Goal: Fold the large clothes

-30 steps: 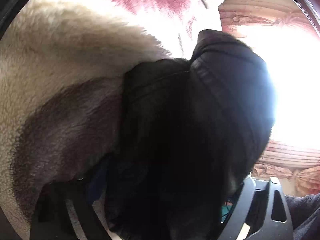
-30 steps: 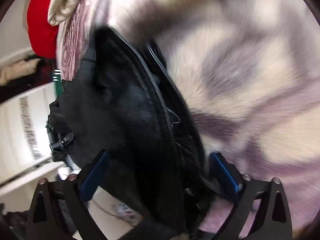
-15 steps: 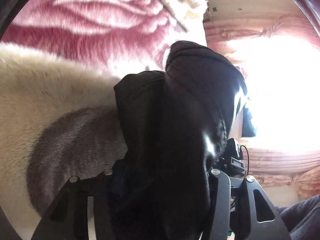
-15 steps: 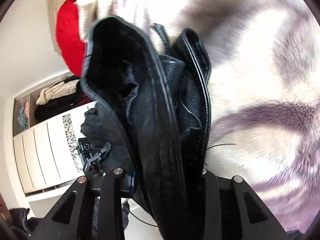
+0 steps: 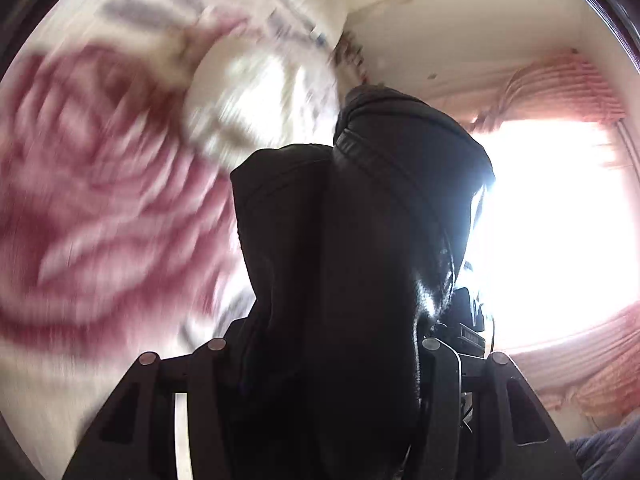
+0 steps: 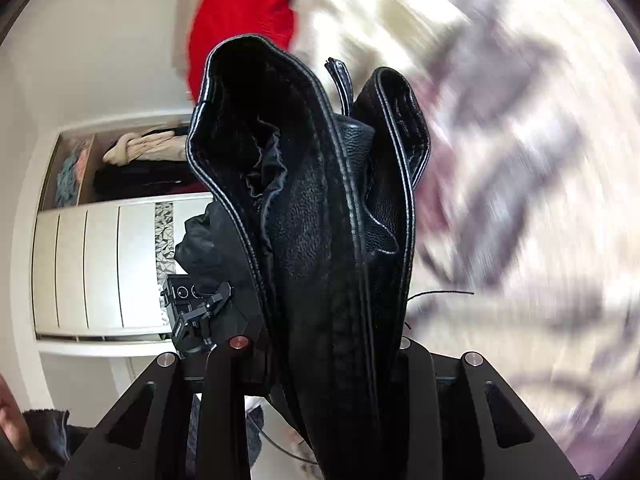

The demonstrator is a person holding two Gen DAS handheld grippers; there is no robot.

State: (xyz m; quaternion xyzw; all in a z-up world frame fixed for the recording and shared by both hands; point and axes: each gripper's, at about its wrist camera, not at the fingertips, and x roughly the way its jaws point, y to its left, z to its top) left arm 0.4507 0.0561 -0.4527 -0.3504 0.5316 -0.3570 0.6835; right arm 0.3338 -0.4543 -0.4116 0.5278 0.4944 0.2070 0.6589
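Left gripper (image 5: 320, 360) has its jaws clamped on a thick fold of the black leather jacket (image 5: 360, 240), which bunches up between them. Right gripper (image 6: 320, 360) likewise, jaws pinched tight on the jacket's stitched edge (image 6: 320, 220). The jacket hangs lifted above the blurred patterned blanket (image 5: 100, 200) on the bed.

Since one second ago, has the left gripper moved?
Yes. The left gripper, shut on the black leather garment, has tilted up and away from the fleece blanket; the window now shows wider.
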